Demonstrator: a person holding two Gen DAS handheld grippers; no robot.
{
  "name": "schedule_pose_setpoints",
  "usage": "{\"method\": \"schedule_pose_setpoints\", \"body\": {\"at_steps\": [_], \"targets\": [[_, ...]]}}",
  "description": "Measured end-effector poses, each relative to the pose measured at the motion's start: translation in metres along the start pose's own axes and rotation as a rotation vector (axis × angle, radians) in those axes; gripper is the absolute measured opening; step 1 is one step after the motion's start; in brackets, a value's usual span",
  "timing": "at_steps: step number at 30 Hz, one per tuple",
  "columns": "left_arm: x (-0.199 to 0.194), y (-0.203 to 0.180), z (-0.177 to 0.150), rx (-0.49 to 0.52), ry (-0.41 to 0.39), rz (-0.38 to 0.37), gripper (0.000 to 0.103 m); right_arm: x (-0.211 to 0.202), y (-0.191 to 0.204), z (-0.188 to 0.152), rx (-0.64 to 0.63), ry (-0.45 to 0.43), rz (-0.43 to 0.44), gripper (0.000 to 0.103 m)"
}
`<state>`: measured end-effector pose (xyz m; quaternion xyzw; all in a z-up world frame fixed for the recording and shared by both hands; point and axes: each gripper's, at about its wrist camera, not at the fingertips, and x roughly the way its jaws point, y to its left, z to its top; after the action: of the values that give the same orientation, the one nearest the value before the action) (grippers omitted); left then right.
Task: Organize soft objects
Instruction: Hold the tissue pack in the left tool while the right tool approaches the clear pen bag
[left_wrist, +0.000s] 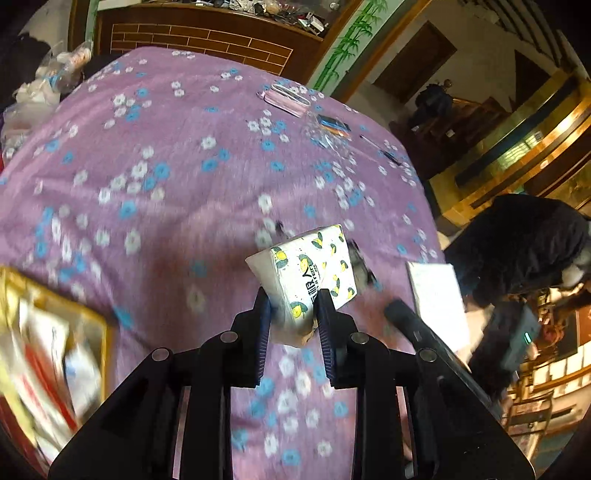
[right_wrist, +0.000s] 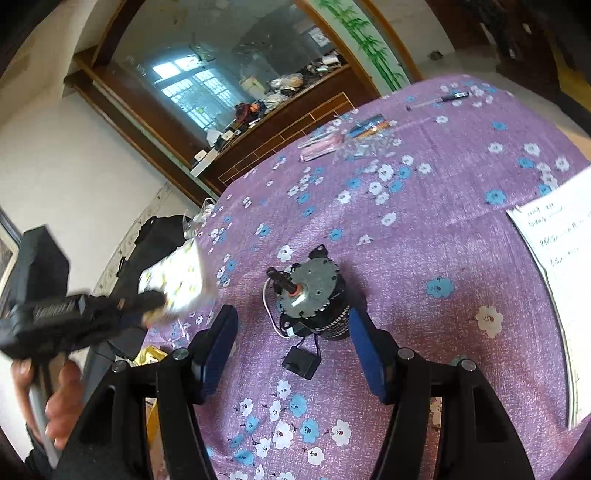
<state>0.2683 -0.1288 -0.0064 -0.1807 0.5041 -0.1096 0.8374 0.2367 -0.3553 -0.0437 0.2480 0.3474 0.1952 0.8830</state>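
My left gripper (left_wrist: 293, 297) is shut on a white tissue pack (left_wrist: 314, 273) printed with lemons and holds it above the purple flowered tablecloth (left_wrist: 166, 177). The pack and left gripper also show blurred at the left of the right wrist view (right_wrist: 177, 284). My right gripper (right_wrist: 291, 321) is open, its blue pads either side of a grey electric motor (right_wrist: 314, 291) with wires and a small black box (right_wrist: 301, 363), resting on the cloth.
A yellow-rimmed box (left_wrist: 55, 354) of packets sits at the table's left edge. A white paper sheet (right_wrist: 554, 266) lies right. A pink case (left_wrist: 286, 98), wrapped pens (left_wrist: 332, 127) and a black pen (left_wrist: 380, 149) lie at the far side.
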Motion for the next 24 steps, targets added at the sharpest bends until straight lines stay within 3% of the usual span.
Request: {"method": "schedule_pose_setpoints", "body": {"at_steps": [6,11,17,24], "targets": [[-0.04,0.018,-0.045,-0.047,-0.021,-0.066,0.023,-0.024,0.022,0.002,0.069,0.031,-0.036,0.063],[-0.08,0.037,-0.069,-0.056,-0.105,-0.101,0.023,-0.03,0.065,0.041,0.034,0.093,-0.029,0.063],[-0.1,0.073,-0.072,-0.129,-0.162,-0.124,0.023,0.024,0.092,0.11,-0.013,0.195,-0.089,0.063],[-0.099,0.088,-0.052,-0.099,-0.204,-0.104,0.023,0.105,0.079,0.199,-0.104,0.201,-0.256,0.063]]}}
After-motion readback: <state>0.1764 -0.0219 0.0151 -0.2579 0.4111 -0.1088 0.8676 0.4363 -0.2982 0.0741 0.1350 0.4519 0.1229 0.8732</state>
